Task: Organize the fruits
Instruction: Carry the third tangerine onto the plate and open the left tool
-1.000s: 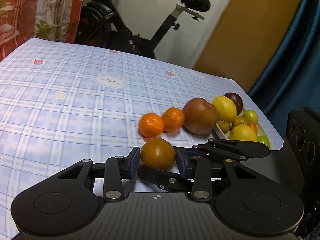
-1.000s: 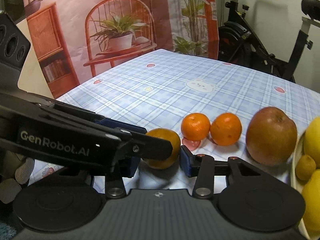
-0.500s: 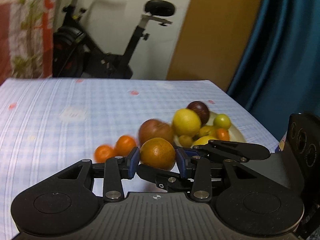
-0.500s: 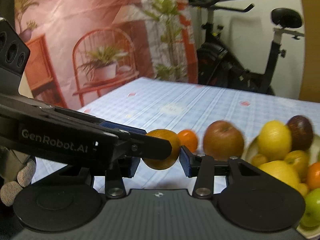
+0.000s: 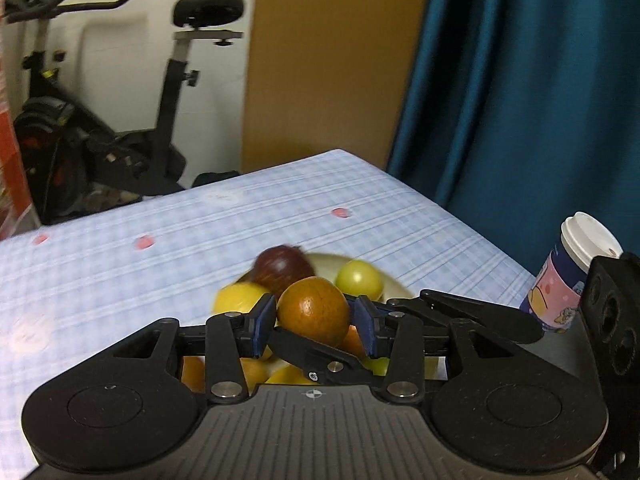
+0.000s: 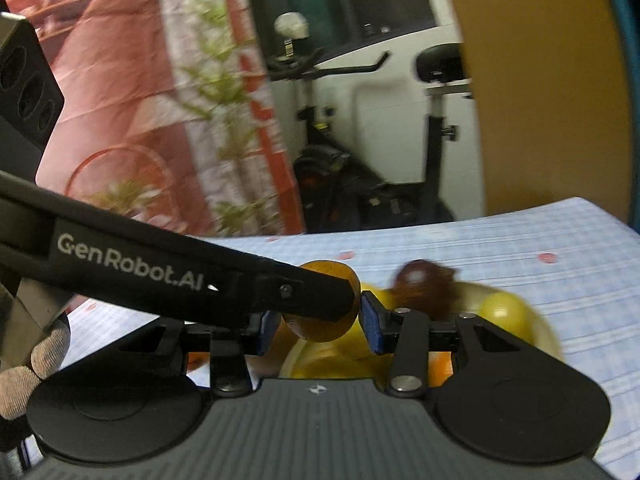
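Note:
An orange (image 5: pixel 314 312) hangs in the air just above a white plate (image 5: pixel 394 286) piled with fruit. My left gripper (image 5: pixel 314 314) has it between its blue pads and its jaws are opening: the right-hand pad stands a sliver off the peel. In the right wrist view my right gripper (image 6: pixel 320 322) is shut on the same orange (image 6: pixel 328 328), crossing the left one. The left gripper's black finger (image 6: pixel 304 294) hides part of the fruit there. A dark purple fruit (image 5: pixel 284 266), a green one (image 5: pixel 358 280) and a lemon (image 5: pixel 236 298) lie on the plate.
A paper cup with a white lid (image 5: pixel 576 276) stands near the table's right edge. The table has a blue checked cloth (image 5: pixel 160 264). Behind it stand an exercise bike (image 5: pixel 120 152) and a blue curtain (image 5: pixel 520 100). A gloved hand (image 6: pixel 24 368) holds the left gripper.
Both grippers lifted the orange off the cloth and carried it right, from beside the two loose oranges and the apple to above the plate. The left pads now stand slightly wider.

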Motion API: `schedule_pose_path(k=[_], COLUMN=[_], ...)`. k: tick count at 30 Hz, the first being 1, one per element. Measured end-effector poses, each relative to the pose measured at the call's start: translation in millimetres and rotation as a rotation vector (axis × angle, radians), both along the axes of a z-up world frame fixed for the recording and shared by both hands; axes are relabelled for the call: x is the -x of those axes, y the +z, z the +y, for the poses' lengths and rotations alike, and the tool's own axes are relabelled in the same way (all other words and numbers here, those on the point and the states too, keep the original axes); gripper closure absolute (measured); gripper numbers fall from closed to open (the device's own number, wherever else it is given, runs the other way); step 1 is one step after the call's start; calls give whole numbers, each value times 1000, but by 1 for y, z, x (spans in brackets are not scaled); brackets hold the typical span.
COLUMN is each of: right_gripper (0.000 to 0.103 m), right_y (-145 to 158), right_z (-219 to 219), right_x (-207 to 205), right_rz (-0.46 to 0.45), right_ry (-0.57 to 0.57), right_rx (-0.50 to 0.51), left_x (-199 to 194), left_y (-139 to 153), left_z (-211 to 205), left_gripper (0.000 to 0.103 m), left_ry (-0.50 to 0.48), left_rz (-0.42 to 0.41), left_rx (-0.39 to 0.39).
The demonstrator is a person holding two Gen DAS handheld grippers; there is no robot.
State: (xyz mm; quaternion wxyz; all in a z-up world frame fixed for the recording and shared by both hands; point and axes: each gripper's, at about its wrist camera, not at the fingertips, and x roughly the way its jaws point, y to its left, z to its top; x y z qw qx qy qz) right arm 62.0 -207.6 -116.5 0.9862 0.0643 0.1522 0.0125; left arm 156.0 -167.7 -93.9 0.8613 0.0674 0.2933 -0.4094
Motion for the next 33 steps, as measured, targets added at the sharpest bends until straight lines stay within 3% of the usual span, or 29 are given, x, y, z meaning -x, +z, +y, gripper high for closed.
schedule_pose_path(k=[10,23,28,31,33], right_gripper=[58,55,46,41,40], right_y=[-13,-19,-18,-17,-16], right_z=[-41,-45,-44,-44,-42], right_x=[-2,-7,-2,1,4], right_rz=[19,15,-9,-30,-44], right_ry=[-116,-141,-159,-159,-158], right_rx=[2,6,15,14,20], left_x=[-22,-28,-28,-28,-28], left_y=[-19,-25,-17,-9,-3], left_z=[-49,-50,-36,-19,-3], left_gripper=[56,46,32,30,20], left_ry=[-21,-23,-9,12,57], left_rz=[35,70,63,53,19], left_rx=[-47,-82,-57,-15,12])
